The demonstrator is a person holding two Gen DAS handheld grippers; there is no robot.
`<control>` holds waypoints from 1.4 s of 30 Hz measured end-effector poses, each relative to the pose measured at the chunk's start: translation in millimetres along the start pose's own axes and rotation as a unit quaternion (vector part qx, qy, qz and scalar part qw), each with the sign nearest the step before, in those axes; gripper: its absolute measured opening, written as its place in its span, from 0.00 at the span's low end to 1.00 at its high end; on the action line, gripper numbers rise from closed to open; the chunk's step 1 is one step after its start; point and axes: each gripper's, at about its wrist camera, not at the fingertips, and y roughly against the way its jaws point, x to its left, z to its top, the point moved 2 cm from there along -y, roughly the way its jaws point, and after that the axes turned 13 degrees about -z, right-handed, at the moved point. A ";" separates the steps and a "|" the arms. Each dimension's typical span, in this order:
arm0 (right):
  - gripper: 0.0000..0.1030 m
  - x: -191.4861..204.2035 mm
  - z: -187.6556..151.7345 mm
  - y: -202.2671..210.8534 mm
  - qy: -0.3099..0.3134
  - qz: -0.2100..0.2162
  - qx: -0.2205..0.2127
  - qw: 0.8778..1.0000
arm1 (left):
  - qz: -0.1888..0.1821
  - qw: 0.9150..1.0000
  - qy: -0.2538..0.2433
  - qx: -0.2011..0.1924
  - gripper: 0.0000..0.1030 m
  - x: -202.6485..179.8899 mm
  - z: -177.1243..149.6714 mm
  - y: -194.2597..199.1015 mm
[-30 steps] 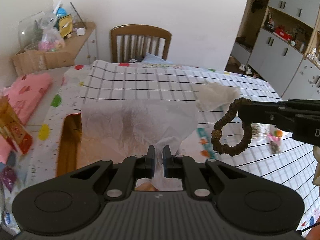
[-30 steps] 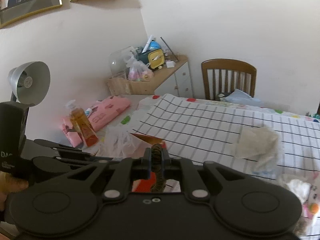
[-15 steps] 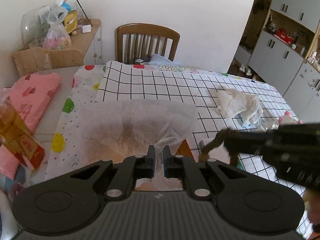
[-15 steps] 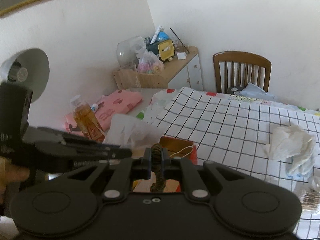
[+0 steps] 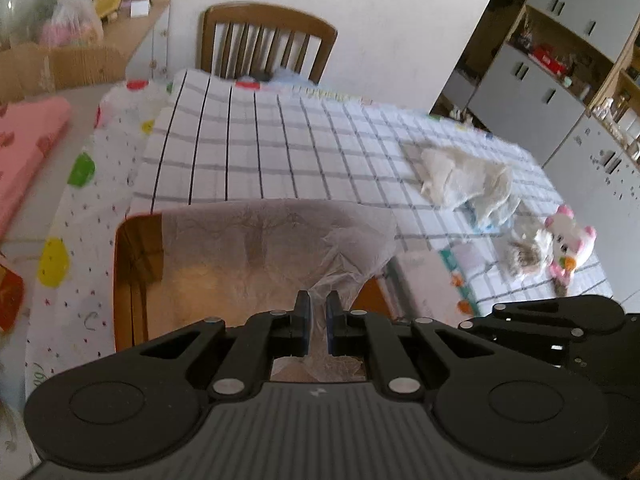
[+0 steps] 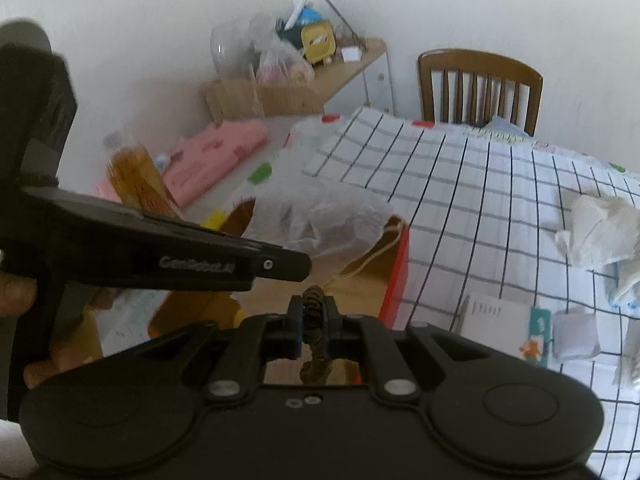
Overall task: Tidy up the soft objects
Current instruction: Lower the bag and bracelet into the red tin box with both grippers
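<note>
In the left wrist view, the left tool (image 5: 316,308) has its jaws pressed together on a gathered corner of a thin translucent plastic bag (image 5: 280,236), which fans out forward over the open mouth of an orange paper bag (image 5: 136,256) standing on the bench (image 5: 280,152). The bench wears a black-and-white checked cloth with a dotted cloth along its left edge. Farther right on the checks lie a crumpled white cloth (image 5: 464,180), a small pink-and-white plush toy (image 5: 568,240) and a flat white packet (image 5: 428,280). The black body of the right tool (image 5: 560,324) enters from the lower right; its tips are hidden here. A wooden chair (image 5: 268,40) stands at the far end of the bench. In the right wrist view, the right tool (image 6: 314,312) pinches a brown beaded bracelet (image 6: 315,344) between its closed jaws, directly above the orange paper bag's (image 6: 396,276) opening. The left tool (image 6: 280,266) crosses from the left, gripped by a hand (image 6: 16,292), with the translucent plastic bag (image 6: 320,220) spread just beyond its tip over the bag's far side. The crumpled white cloth (image 6: 600,228) lies well apart at the right, and the white packet (image 6: 500,328) sits just beside the orange bag. A bottle of amber liquid (image 6: 136,176) and a folded pink cloth (image 6: 216,156) lie left of the bench.
</note>
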 end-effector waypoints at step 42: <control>0.42 -0.5 -11.3 9.0 0.010 -0.010 0.019 1.000 | 0.043 0.999 -0.006 0.022 0.12 8.5 -24.8 -1.7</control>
